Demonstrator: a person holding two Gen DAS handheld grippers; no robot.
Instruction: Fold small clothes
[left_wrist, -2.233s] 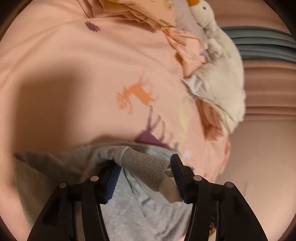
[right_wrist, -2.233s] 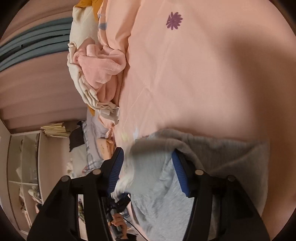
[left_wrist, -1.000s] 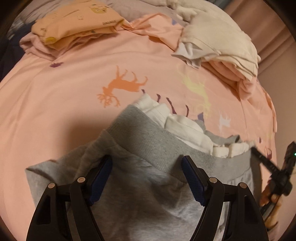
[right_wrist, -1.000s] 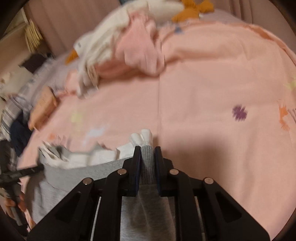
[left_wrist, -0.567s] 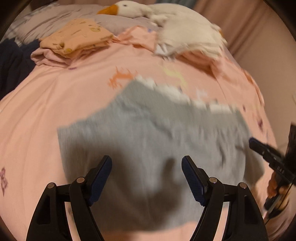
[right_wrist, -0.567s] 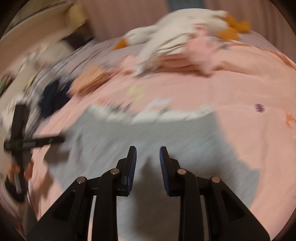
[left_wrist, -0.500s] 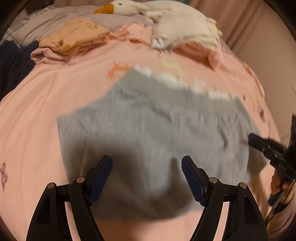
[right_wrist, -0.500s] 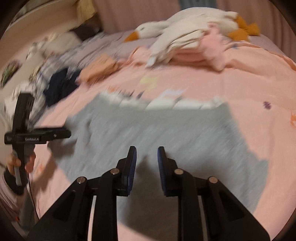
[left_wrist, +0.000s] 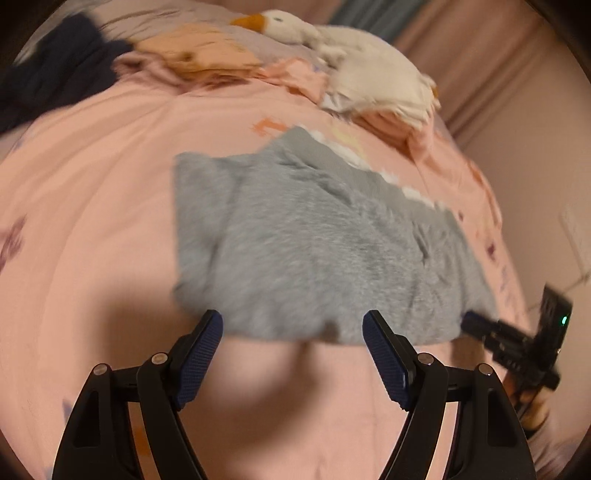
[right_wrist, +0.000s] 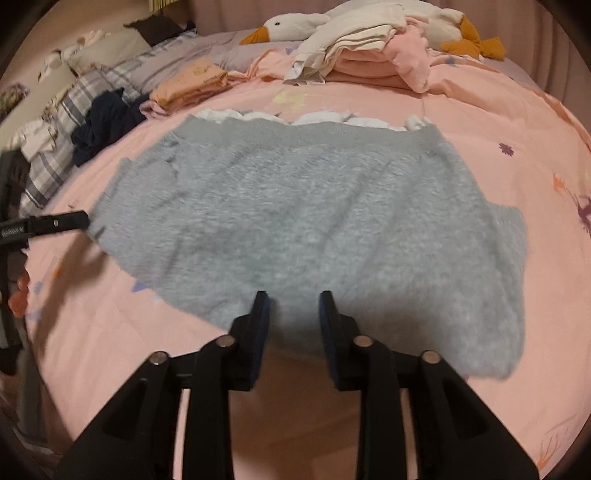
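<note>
Grey fleecy garment (right_wrist: 314, 221) spread flat, white trim along far edge

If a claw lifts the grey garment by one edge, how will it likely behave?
The grey garment lies flat with soft creases on the pink bedsheet, so it will probably droop and bunch rather than hold shape. Its fuzzy knit surface suggests the pads should hold it without slipping. The white layer showing at its far edge may shift separately.

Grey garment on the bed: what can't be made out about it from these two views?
- Grey garment: its kind; folded over, blurred in both views.
- White cloth: only a frill shows past the grey waistband, right wrist view.
- Near hem: the right gripper covers its middle, right wrist view.
</note>
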